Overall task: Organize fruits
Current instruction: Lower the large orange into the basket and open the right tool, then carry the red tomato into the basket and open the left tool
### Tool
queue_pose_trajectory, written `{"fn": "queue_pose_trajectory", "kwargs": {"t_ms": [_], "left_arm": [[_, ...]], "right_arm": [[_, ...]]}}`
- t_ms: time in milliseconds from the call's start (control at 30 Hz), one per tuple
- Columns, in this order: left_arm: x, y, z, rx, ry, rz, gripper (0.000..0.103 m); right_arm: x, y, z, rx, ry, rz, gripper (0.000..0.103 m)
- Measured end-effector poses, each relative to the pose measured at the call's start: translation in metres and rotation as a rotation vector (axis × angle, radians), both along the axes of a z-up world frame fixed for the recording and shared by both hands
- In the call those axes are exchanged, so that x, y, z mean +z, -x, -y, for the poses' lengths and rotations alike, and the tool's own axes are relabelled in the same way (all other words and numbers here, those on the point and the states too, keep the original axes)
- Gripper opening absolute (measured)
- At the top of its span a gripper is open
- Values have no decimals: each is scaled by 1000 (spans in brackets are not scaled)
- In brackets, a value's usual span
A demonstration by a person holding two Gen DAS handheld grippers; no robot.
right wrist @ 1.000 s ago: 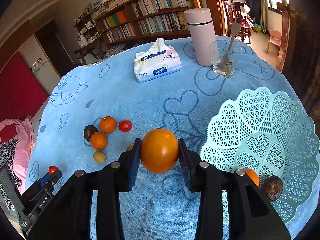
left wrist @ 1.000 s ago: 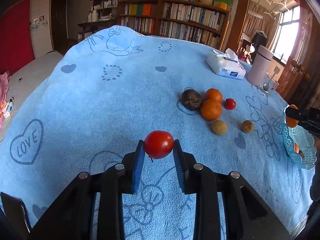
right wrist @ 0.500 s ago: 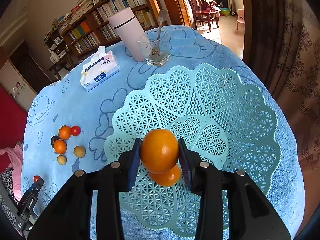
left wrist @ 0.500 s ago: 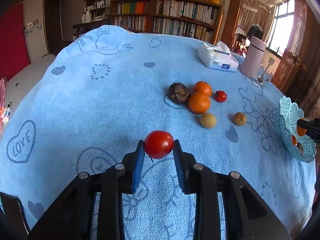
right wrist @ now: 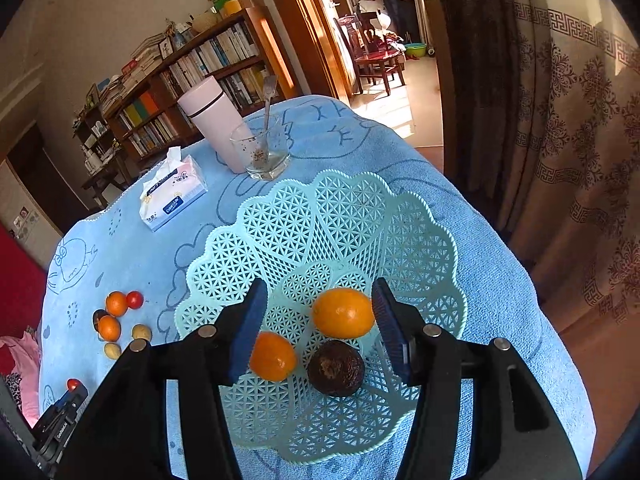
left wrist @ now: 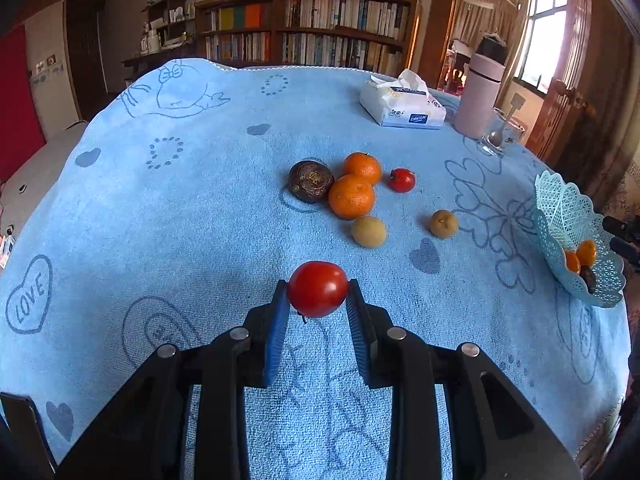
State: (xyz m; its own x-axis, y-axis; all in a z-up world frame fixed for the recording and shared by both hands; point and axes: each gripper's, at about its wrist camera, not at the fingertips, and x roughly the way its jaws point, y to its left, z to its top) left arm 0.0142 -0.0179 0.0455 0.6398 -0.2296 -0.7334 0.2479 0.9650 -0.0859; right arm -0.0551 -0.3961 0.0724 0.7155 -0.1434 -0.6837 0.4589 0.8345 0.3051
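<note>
We see a sky-blue surface (left wrist: 200,208) printed with darker blue hearts, dotted rings and cartoon outlines. Our basket (right wrist: 420,240) is pale mint with a lattice pattern and scalloped rim; inside lie two bright oranges (right wrist: 343,313) and a dark brown wrinkled fruit (right wrist: 335,367). A glossy red tomato (left wrist: 318,289) sits between blue-padded black fingers (left wrist: 276,332).

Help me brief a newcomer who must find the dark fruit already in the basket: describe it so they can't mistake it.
Start at the pale green lattice basket near the table's edge. Three fruits lie inside, between the open fingers of the right gripper. The dark fruit is nearest the camera: brownish-black and wrinkled, while its two neighbours are smooth and orange.
</note>
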Motion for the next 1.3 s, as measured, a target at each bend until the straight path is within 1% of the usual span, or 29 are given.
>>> {"fn": "queue_pose_trajectory", "kwargs": {"t_ms": [133, 233, 300, 333, 500, 800, 1000, 1167, 1200, 1267, 1300], "left_arm": [[2, 1, 7, -33, 20, -21, 29], [4, 2, 17, -54, 20, -28, 29], [6, 2, 27, -73, 18, -31, 29], [8, 3, 33, -84, 14, -27, 29], [19, 10, 70, -166, 7, -10, 29], [34, 21, 143, -333, 36, -3, 29], [33, 32, 193, -447, 57, -8, 29], [28, 38, 223, -507, 82, -26, 30], [27, 39, 227, -516, 88, -32, 31], [26, 41, 231, -530, 102, -41, 49], [27, 43, 230, -533, 112, -36, 69]], "right_arm": [[2, 9, 1, -25, 30, 25, 56], [7, 15, 1, -43, 52, 53, 58], [10, 16, 0, -41, 55, 66, 64], [11, 17, 0, -38, 56, 72, 65], [13, 21, 5, -42, 47, 82, 65], [18, 30, 17, -70, 12, 104, 66], [20, 35, 24, -81, -7, 115, 66], [20, 37, 31, -87, -29, 121, 66], [19, 37, 32, -90, -33, 120, 66], [17, 37, 34, -94, -41, 115, 66], [17, 37, 36, -95, -46, 114, 66]]}}
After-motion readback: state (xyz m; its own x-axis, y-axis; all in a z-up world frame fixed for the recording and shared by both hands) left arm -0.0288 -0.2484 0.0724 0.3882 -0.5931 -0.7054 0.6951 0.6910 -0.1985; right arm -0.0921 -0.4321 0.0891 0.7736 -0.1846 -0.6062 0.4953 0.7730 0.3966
